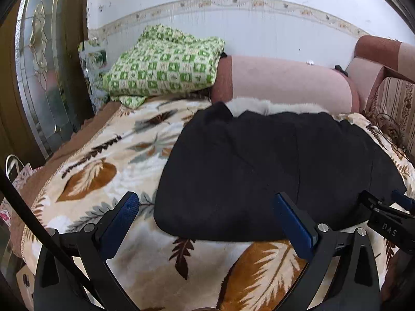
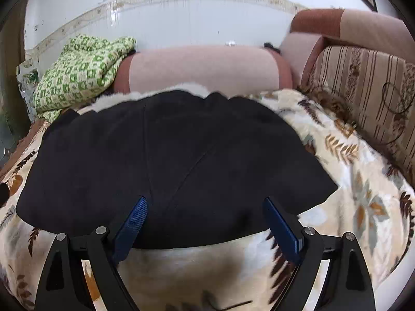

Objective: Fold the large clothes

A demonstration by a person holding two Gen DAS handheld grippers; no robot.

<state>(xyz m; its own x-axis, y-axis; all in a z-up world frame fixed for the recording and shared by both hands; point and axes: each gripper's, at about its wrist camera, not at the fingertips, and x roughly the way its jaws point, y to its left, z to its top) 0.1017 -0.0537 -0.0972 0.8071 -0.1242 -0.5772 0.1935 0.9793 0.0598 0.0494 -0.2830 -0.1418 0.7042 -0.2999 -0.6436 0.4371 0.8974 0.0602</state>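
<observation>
**One marking legible: "DAS"**

The only readable text is the white lettering "DAS", printed on the black body of the right gripper (image 1: 386, 207) where it enters the lower right edge of the left wrist view. The letters sit slightly tilted on the casing. In the right wrist view no text, label, brand, number or sign can be read on anything.

Both wrist views overlook the black coat (image 1: 272, 165) closely.
</observation>
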